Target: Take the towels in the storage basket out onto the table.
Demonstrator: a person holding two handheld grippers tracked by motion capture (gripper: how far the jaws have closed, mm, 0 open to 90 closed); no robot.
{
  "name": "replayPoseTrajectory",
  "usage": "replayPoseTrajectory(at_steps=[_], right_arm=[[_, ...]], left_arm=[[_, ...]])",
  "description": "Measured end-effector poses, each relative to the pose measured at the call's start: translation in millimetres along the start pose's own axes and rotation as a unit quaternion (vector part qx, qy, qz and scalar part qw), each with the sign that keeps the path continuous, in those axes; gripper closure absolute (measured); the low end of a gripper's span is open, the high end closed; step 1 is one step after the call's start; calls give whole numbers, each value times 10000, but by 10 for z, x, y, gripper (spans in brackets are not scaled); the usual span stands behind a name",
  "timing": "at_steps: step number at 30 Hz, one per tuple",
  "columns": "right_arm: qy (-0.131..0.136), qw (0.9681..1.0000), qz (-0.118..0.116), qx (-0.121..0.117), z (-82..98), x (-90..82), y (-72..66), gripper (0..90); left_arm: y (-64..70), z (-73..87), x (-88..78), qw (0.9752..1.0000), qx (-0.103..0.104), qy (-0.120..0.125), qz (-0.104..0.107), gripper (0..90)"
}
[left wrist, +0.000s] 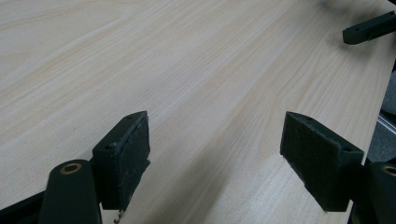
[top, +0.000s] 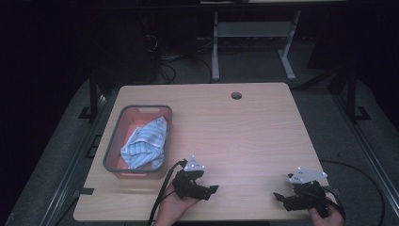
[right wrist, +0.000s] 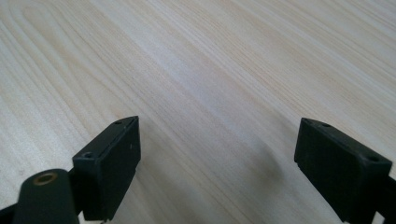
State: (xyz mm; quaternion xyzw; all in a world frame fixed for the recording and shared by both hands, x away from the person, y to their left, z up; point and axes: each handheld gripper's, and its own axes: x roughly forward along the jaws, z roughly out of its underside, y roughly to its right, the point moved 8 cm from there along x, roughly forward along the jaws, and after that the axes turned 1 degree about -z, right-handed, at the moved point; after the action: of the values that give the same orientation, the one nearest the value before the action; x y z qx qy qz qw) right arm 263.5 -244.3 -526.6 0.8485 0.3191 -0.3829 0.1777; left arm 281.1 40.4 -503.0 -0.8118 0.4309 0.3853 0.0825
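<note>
Your left gripper (top: 212, 189) rests at about 6 o'clock on the table (top: 244, 136), jaws spread wide with only bare wood between them. Your right gripper (top: 278, 195) sits near 4 o'clock, jaws likewise apart and holding nothing. They point toward each other across the near edge.

The striped cloth (top: 146, 146) lies bunched inside the grey bin (top: 113, 141) at roughly 9 o'clock, just beyond your left gripper and not touching it. Judging by this, either the cloth is already put away and you are finished, or you have yet to lift it out; the pictures do not settle which.

The room beyond the table is very dark. The cloth's folds hide the bin's floor, so you cannot tell whether anything lies beneath. Your hands are cut off by the bottom edge of the high view.
</note>
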Motion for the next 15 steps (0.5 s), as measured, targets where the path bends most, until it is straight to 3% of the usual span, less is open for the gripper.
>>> replayPoseTrajectory(at_steps=[9,15], right_arm=[[-3,10000,18,-28,-8,-2,-13,139],[-12,10000,37,-36,-10,-3,-18,139]], left_arm=[[46,-24,-9,10000,-26,82,31,238],[60,-66,-23,9999,94,-32,77,237]])
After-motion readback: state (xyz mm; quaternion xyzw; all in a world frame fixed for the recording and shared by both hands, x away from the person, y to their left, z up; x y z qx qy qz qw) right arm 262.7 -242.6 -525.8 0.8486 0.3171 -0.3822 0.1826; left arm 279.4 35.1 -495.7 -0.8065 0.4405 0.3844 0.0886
